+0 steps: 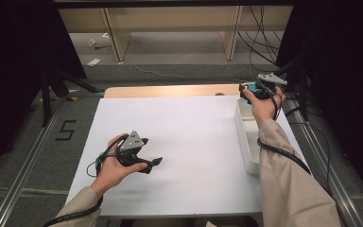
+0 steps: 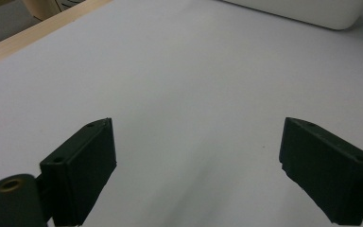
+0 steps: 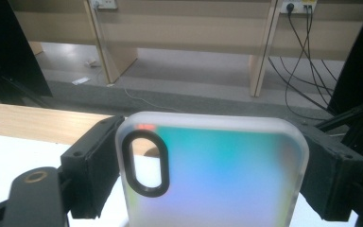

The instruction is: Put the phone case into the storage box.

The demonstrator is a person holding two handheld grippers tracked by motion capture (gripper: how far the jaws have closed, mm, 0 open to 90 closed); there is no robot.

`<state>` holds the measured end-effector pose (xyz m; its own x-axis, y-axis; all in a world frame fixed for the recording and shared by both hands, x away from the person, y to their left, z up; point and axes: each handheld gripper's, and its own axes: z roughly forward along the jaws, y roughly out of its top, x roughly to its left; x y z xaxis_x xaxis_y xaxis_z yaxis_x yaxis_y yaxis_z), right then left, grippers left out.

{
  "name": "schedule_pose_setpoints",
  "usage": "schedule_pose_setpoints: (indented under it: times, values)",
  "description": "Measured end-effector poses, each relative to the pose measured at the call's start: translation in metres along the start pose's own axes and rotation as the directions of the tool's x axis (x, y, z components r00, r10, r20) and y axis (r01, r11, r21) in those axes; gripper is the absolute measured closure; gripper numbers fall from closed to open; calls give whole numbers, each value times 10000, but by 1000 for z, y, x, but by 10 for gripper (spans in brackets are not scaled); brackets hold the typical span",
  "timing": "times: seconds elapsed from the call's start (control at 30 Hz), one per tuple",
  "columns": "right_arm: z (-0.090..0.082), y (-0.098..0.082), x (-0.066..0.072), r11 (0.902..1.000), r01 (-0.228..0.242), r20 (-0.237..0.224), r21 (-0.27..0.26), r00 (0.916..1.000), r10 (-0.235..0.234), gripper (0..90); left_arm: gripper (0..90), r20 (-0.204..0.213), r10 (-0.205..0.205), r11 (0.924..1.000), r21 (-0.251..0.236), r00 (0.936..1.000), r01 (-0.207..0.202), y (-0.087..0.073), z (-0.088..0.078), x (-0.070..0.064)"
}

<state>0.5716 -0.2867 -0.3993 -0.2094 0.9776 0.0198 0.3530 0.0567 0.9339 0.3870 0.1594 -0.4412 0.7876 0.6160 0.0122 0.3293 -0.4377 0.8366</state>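
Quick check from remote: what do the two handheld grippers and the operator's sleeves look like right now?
Both arms wear beige sleeves. The left gripper is black with blocky flat jaws, a grey three-cornered plate on top and a black cable trailing back. The right gripper matches: black body, grey plate, black cable along the forearm.

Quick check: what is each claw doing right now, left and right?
Left claw: open, nothing between its jaws, over the white table sheet.
Right claw: shut on a translucent phone case.

Wooden shelving [image 1: 170, 28] is standing on the grey floor [image 1: 179, 49] beyond the table. Black cables [image 3: 302, 61] are hanging from wall sockets, and dark curtains [image 1: 9, 56] are flanking the scene.
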Motion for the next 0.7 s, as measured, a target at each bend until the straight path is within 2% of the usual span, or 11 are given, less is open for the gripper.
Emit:
schedule_pose_setpoints:
  times: [0.7]
  values:
    - [6,-9,-2,9997,-30,24,232,10000,29,186,109,10,7,10000,12,10000,-7,0,0,0]
